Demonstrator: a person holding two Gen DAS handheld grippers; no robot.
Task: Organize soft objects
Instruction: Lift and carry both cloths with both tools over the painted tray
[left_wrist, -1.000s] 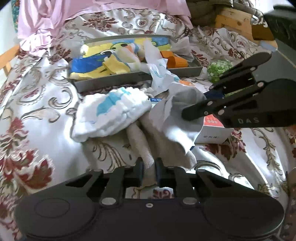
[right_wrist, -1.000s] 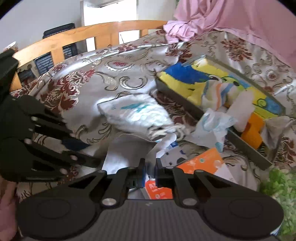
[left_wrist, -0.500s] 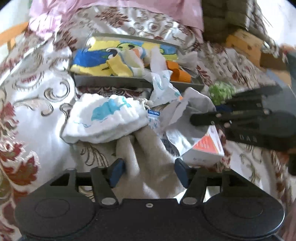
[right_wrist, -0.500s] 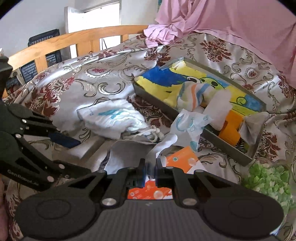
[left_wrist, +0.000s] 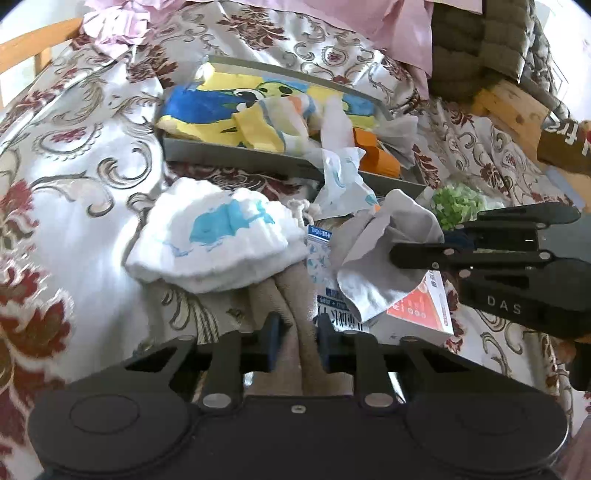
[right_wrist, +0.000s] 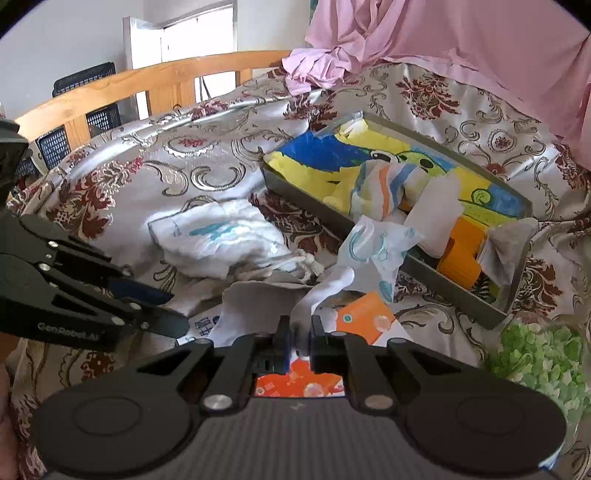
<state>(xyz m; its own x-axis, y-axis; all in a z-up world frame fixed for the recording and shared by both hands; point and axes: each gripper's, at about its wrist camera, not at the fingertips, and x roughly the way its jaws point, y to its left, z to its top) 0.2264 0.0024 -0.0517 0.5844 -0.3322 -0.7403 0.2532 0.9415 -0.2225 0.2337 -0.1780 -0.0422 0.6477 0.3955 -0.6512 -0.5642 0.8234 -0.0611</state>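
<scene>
The left gripper (left_wrist: 295, 334) is closing on a bunched beige cloth (left_wrist: 291, 295); the right gripper (right_wrist: 297, 338) pinches a grey cloth (left_wrist: 373, 258). If the two cloths are tangled, pulling them apart could drag the orange box (right_wrist: 365, 314) along.

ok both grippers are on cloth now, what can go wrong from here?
1. The left gripper is closing on the beige cloth, which runs under the white towel; lifting may drag the towel along.
2. The right gripper pinches only a corner of the grey cloth, so it may slip out.
3. That cloth drapes over the orange box, which could shift when it is pulled.
</scene>
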